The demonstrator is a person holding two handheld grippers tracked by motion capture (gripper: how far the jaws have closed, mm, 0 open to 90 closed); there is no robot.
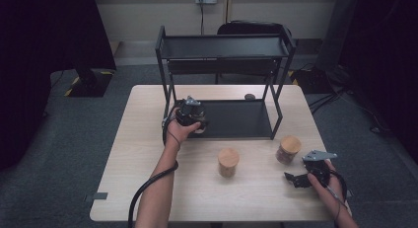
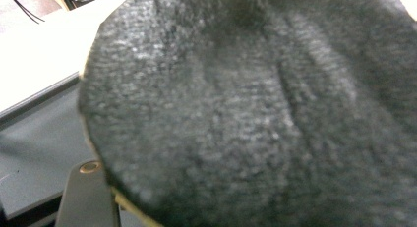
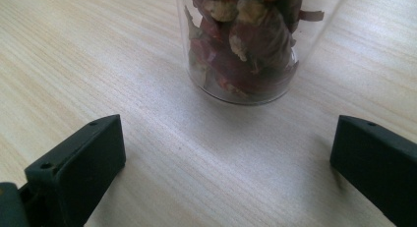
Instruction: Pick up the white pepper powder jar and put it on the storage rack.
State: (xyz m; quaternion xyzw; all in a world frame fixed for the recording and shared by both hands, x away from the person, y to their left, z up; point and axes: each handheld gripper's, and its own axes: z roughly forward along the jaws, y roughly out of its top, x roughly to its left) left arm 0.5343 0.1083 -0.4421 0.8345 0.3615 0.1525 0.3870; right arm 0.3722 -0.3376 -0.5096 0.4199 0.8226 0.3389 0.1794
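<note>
High view shows the left gripper (image 1: pixel 190 114) at the front left corner of a black two-tier rack (image 1: pixel 224 50), over its lower shelf (image 1: pixel 236 119). Its jaws are clamped on a jar filled with something dark (image 2: pixel 246 119), which looms close and blurred in the left gripper view, with the grey shelf surface beneath it. In the high view, the hand and the gripper cover most of that jar.

Right gripper (image 1: pixel 299 179) rests low near the front right of the light wooden table (image 1: pixel 148 139). Its jaws stand wide apart with nothing between them. Right gripper view looks along them at a clear glass jar of reddish dried pieces (image 3: pixel 243 45), standing upright a little way ahead, apart from both jaw tips. In the high view this jar (image 1: pixel 288 149) has a round wooden lid. A second wooden-lidded jar (image 1: pixel 228 162) stands near the table's middle, well apart from it.

Judging by this, the held jar is being set on the lower shelf. To do it well, lower it until its base sits flat, keep it upright, and release only once it stands clear of the rack post.
</note>
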